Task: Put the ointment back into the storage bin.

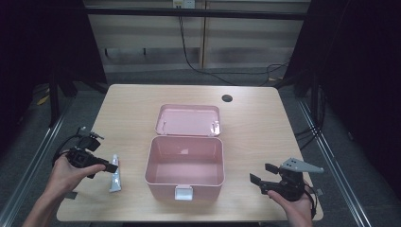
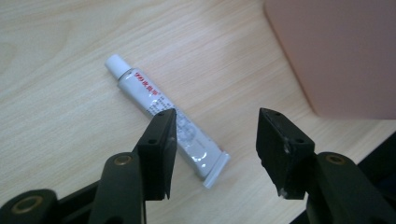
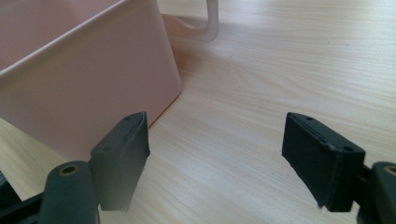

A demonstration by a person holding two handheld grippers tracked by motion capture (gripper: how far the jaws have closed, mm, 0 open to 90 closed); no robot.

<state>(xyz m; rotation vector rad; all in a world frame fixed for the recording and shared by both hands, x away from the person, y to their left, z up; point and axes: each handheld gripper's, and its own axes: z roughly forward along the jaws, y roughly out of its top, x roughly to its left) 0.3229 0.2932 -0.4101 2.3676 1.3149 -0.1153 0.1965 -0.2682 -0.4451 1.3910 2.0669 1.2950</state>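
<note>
My left hand-held gripper (image 2: 212, 149) hangs spread and empty; the tube (image 2: 168, 120) lies flat just under one jaw. Off-center closing could skid it toward the box (image 1: 184, 163). Right hand-held gripper (image 3: 233, 158) spread, empty beside the box.

Red print on white tube (image 2: 154, 100), too small to read.

Two black hand-held two-jaw grippers are showing: the left gripper (image 1: 105, 166) is trailing a looped black cable, and the right gripper (image 1: 263, 176) is carrying a grey three-cornered plate on top. Their flat rectangular black jaw pads are showing small screw holes, and brass-coloured pivot rivets are sitting on the rounded linkage arms. The person's forearms are showing bare, without sleeves.
</note>
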